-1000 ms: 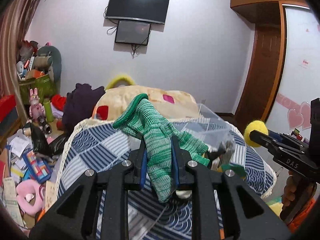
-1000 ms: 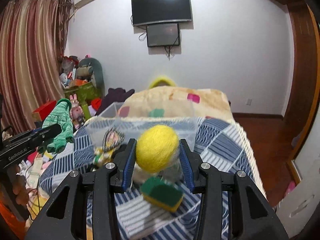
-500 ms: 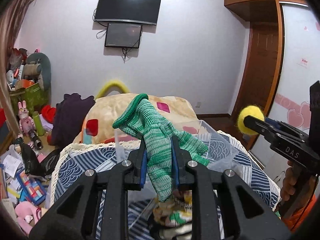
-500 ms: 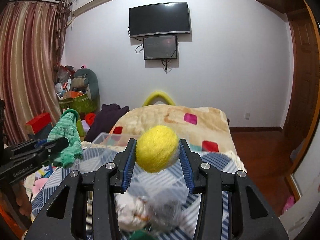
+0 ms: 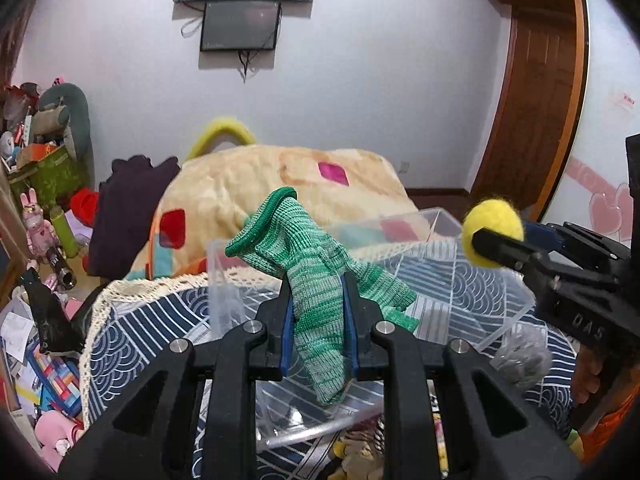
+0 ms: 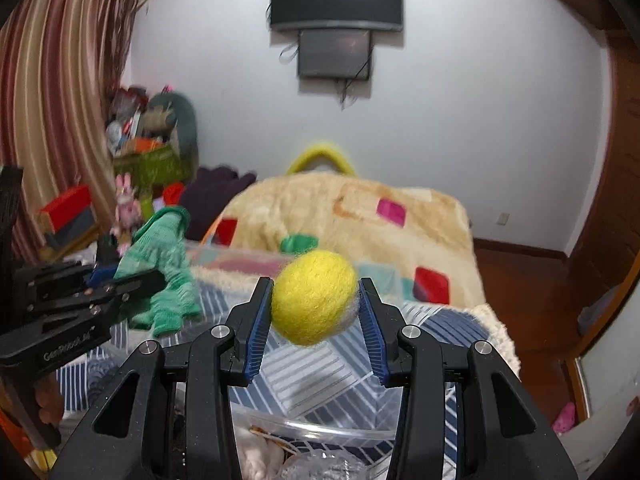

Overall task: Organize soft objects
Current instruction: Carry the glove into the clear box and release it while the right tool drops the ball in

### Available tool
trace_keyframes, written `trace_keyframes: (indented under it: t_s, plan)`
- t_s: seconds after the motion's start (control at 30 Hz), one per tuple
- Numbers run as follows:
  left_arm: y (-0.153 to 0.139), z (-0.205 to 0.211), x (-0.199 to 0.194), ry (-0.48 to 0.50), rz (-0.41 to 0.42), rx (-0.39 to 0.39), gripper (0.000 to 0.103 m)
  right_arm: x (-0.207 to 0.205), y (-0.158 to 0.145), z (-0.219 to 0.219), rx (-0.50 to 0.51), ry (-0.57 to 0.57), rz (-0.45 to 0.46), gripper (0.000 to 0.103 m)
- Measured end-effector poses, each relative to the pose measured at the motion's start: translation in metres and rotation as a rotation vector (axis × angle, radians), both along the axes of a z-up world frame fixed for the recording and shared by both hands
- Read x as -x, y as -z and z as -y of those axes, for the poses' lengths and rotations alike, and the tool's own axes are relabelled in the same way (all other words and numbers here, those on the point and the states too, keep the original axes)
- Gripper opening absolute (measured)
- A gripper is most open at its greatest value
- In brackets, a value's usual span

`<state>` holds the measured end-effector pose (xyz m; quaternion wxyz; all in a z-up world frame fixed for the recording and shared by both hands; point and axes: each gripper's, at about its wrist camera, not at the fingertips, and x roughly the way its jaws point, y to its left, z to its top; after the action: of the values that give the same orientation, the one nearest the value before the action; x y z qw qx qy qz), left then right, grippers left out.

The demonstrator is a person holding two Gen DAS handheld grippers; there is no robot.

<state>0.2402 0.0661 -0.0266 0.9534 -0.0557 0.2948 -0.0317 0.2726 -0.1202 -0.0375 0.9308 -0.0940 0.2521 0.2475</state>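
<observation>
My left gripper (image 5: 316, 312) is shut on a green knitted glove (image 5: 320, 276) and holds it in the air over a clear plastic box (image 5: 400, 232) on the bed. The glove also shows in the right wrist view (image 6: 164, 276). My right gripper (image 6: 316, 308) is shut on a yellow felt ball (image 6: 314, 298), held above the box's near rim (image 6: 320, 434). The ball shows at the right of the left wrist view (image 5: 492, 228). Soft toys lie in the box, partly hidden below the fingers.
The box stands on a blue patterned bedspread (image 5: 160, 320). A beige blanket (image 5: 280, 184) is heaped behind it. A grey fluffy thing (image 5: 520, 360) lies at the box's right. Clutter and toys (image 5: 44, 240) fill the floor at the left. A wooden door (image 5: 532, 100) stands at the right.
Both grippers have moved forward over the clear box with their loads still held. The green sponge seen earlier below the ball has dropped out of the right view.
</observation>
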Motion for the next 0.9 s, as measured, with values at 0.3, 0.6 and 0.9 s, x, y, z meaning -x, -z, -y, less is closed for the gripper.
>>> trace_keyframes:
  t_s: [0.3, 0.6, 0.9]
  plan:
    - [0.022, 0.011, -0.026, 0.030, -0.115, -0.053, 0.021, -0.024, 0.022, -0.008, 0.111, -0.027, -0.123, 0.039]
    - [0.026, 0.017, -0.027, 0.035, -0.145, -0.089, 0.043, -0.028, 0.024, -0.010, 0.131, -0.043, -0.165, 0.045]
    - [0.003, 0.021, -0.004, 0.028, -0.067, -0.114, 0.071, -0.014, -0.001, 0.005, 0.068, -0.021, -0.071, 0.067]
